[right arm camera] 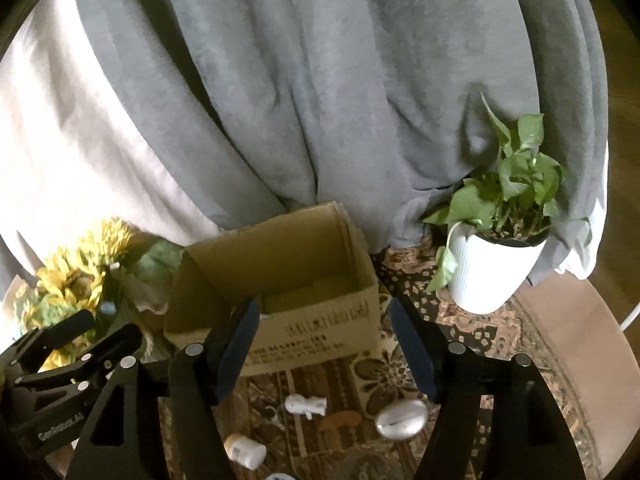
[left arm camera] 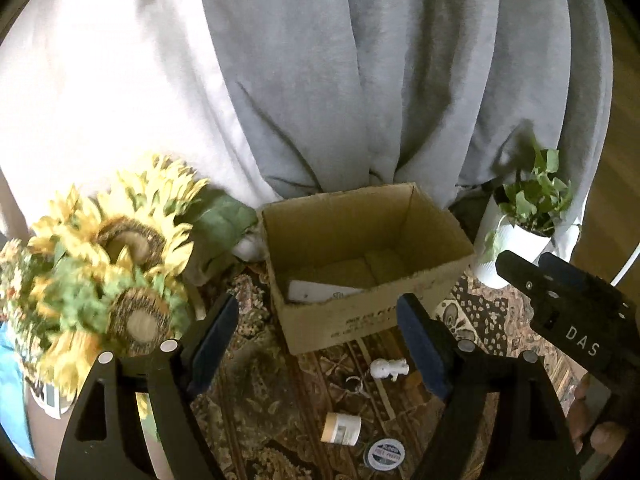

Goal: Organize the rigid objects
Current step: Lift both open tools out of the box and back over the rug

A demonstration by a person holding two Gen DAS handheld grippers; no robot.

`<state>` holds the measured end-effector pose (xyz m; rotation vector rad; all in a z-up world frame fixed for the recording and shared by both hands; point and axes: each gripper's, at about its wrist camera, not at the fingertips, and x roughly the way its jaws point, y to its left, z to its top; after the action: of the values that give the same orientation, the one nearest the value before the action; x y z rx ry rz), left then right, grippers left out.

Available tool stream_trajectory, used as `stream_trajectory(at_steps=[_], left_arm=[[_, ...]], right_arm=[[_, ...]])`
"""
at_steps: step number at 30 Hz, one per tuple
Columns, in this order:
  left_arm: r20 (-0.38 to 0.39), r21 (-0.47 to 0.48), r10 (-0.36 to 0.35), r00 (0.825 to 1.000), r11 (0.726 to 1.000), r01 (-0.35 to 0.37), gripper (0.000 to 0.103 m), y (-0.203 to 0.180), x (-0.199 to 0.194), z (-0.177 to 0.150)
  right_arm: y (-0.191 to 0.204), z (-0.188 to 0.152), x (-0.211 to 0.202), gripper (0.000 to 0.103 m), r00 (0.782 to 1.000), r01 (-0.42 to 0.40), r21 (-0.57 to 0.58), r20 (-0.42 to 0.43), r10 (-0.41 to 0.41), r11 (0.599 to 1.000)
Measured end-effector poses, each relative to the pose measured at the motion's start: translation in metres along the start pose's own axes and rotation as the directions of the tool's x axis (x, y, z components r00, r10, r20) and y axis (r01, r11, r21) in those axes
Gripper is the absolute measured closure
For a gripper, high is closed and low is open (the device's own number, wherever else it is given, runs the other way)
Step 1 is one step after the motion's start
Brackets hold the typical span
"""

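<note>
Where lettering shows, right tool [left arm camera: 520, 268] "DAS"

left wrist: angled down, near | right wrist: same | shared: cardboard box [left arm camera: 360, 264] [right arm camera: 280, 280]

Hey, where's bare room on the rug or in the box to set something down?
Most of the cardboard box floor is bare beyond the white item in its near-left corner. Rug between box and plant pot is free. Crowded: the rug before the box, with figurine, jar and silver oval.

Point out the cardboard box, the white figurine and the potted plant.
cardboard box [left arm camera: 352, 316], left wrist view, front wall.
white figurine [right arm camera: 306, 405], right wrist view, its body.
potted plant [right arm camera: 486, 276], right wrist view, white pot's side.
</note>
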<state>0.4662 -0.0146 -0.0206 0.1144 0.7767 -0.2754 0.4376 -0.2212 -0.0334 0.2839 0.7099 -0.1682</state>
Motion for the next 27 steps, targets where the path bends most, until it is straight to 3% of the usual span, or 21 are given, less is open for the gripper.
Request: stream_trajectory(at_steps=[7, 27], left_arm=[[0.028, -0.002, 0.031, 0.999, 1.000, -0.031, 0.020, 0.000, -0.015, -0.025], [-0.046, -0.049, 0.022, 0.999, 0.999, -0.024, 0.019, -0.007, -0.004, -0.082]], right_arm=[[0.002, -0.020, -0.010, 0.030, 1.000, -0.014, -0.034, 0.010, 0.014, 0.999], [0.000, -0.071, -0.001, 0.029, 0.996, -0.070, -0.127, -0.070, 0.062, 0.989]])
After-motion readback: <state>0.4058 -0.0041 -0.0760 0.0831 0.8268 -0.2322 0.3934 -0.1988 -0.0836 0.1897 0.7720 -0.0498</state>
